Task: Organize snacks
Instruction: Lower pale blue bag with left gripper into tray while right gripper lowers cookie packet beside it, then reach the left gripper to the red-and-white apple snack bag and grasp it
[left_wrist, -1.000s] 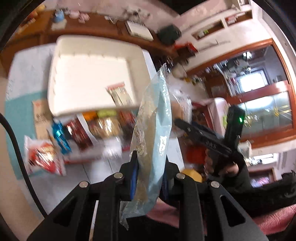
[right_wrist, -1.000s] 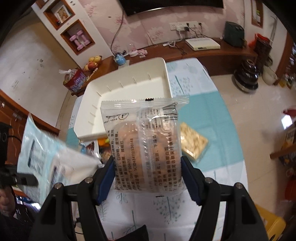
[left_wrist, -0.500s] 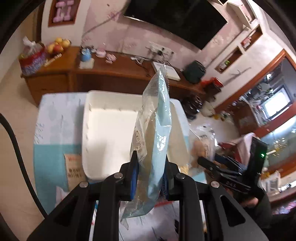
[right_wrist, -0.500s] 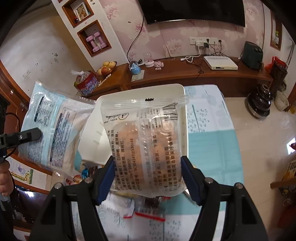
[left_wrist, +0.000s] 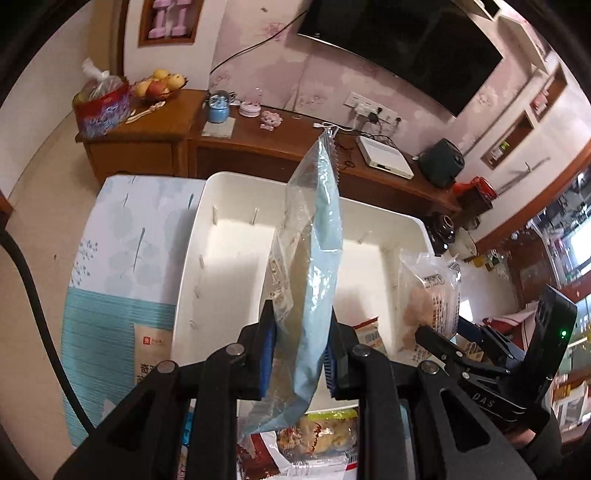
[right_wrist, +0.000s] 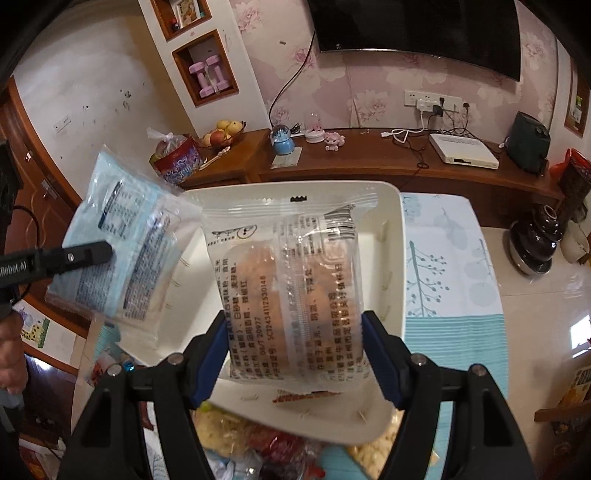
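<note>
Snacks are in the air here, one in each tool: the left gripper (left_wrist: 297, 354) has its blue pads pinched nearly together on the lower half of a pale blue packet (left_wrist: 314, 236), which stands edge-on and upright between them. The right gripper (right_wrist: 295, 350) stands much wider, its jaws pressed against both sides of a clear pastry packet (right_wrist: 291, 288) held flat-faced to the camera. Both packets hang just ahead of their fingers and above the white bin (left_wrist: 229, 258), whose floor looks bare apart from one small packet (left_wrist: 369, 334) at its near edge.

The step in hand seems to be the drop into the bin. It would go best if each packet were carried past the near wall and lowered close to the floor before the jaws part. The two should also land side by side, since they hang close enough to tangle.

Below the fingers, more wrapped snacks (left_wrist: 317, 435) lie heaped in front of the bin on a blue-and-white patterned tablecloth (left_wrist: 122, 258). Beyond the bin runs a long wooden sideboard (right_wrist: 369, 162) with a fruit bowl (right_wrist: 221, 136), under a wall-mounted television (right_wrist: 413, 29).
</note>
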